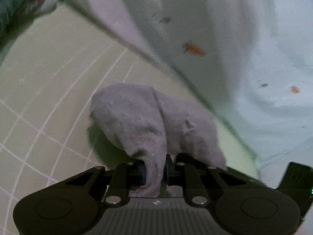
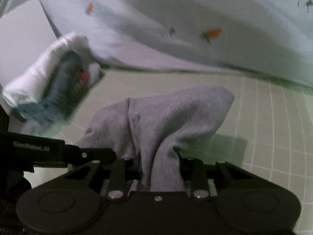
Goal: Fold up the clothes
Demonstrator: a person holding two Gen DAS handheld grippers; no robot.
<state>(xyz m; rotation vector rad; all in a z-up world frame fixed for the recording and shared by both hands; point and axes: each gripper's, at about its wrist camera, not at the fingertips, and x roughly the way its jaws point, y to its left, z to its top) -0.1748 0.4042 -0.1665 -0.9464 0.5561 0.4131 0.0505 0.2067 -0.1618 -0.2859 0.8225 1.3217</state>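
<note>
A grey garment (image 1: 152,121) hangs bunched above the green gridded mat (image 1: 49,98). My left gripper (image 1: 155,171) is shut on a fold of it, the cloth pinched between the two fingers. In the right wrist view the same grey garment (image 2: 162,117) rises in a hump in front of my right gripper (image 2: 160,168), which is shut on its near edge. At the left of that view a white-gloved hand (image 2: 39,74) holds the other gripper's handle, blurred.
A pale sheet printed with small orange carrots (image 1: 234,39) lies along the far edge of the mat, also seen as the pale sheet (image 2: 195,19) in the right wrist view. The green gridded mat (image 2: 273,117) stretches to the right.
</note>
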